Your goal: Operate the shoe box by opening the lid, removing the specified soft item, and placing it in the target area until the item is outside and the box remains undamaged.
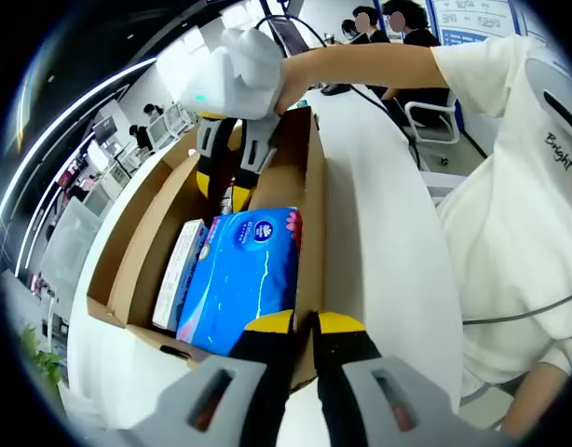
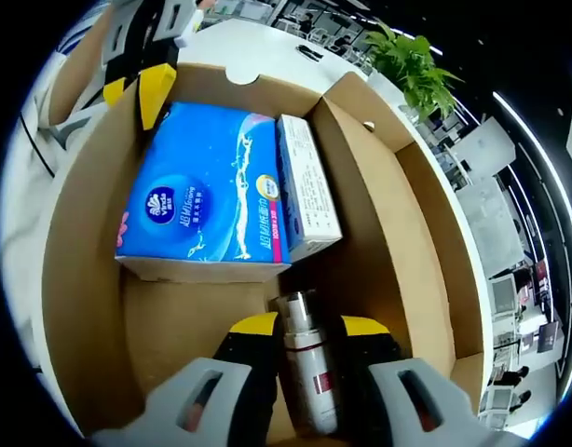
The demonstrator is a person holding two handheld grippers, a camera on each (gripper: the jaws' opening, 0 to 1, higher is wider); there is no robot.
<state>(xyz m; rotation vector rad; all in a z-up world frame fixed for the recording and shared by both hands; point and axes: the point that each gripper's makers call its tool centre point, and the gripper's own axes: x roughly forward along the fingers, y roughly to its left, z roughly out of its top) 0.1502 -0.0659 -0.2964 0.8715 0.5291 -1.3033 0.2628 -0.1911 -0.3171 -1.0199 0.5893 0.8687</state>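
Observation:
An open cardboard shoe box [image 1: 146, 242] [image 2: 76, 242] lies on a white table. Inside it a blue soft tissue pack [image 1: 244, 275] [image 2: 207, 191] lies flat with a narrow white carton [image 1: 179, 270] [image 2: 305, 191] against its side. My left gripper [image 1: 303, 324] [image 2: 135, 88] is shut on the box's wall at one corner, one jaw inside over the tissue pack and one outside. My right gripper [image 2: 309, 326] [image 1: 226, 186] is down in the other end of the box, shut on a silver metal bottle [image 2: 303, 358] [image 1: 228, 197] that lies on the box floor.
The white table [image 1: 379, 233] [image 2: 258, 42] runs along the box. A person in a white shirt [image 1: 519, 214] stands close by it, with an arm reaching over the box. A potted plant [image 2: 412, 60] and office desks lie beyond; a chair [image 1: 430, 116] and seated people are behind.

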